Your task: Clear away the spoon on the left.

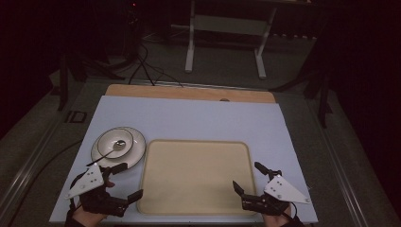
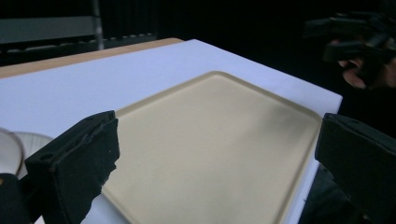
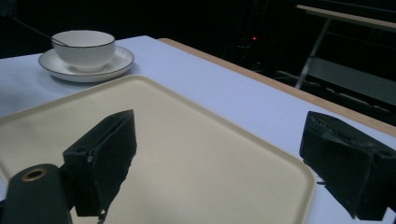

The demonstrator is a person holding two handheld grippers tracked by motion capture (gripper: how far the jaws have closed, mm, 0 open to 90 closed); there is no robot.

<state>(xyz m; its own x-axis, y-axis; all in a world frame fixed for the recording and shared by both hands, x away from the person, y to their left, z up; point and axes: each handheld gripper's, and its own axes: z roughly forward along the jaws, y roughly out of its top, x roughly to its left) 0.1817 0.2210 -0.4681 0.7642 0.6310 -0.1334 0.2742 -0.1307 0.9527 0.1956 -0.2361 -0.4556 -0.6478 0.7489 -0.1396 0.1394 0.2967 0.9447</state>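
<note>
A dim room with a pale blue-white rectangular table mat (image 1: 189, 118) laid over a wooden tabletop, seen from above. At the far left, the person's left gripper (image 1: 126, 179), black with a grey three-cornered plate on top, hovers near the table's front edge. Its jaws stand wide apart and hold nothing; its upper jaw lies just beside the rim of a white round ceramic saucer with a dark edge line (image 1: 137, 146). On that saucer sits a white ceramic bowl-shaped cup (image 1: 109, 142), upright, with a thin metal spoon (image 1: 113, 147) resting in it, handle pointing toward the left gripper. To the right of the saucer lies a large cream rectangular plastic tray with rounded corners (image 1: 196, 177), bare. At the far right, the right gripper (image 1: 247, 176) hovers over the tray's front right corner, jaws spread wide, holding nothing. Judging by this, the work has barely begun: cup, saucer and spoon sit untouched beside the tray, and every grasp and placement seems left to do.
</note>
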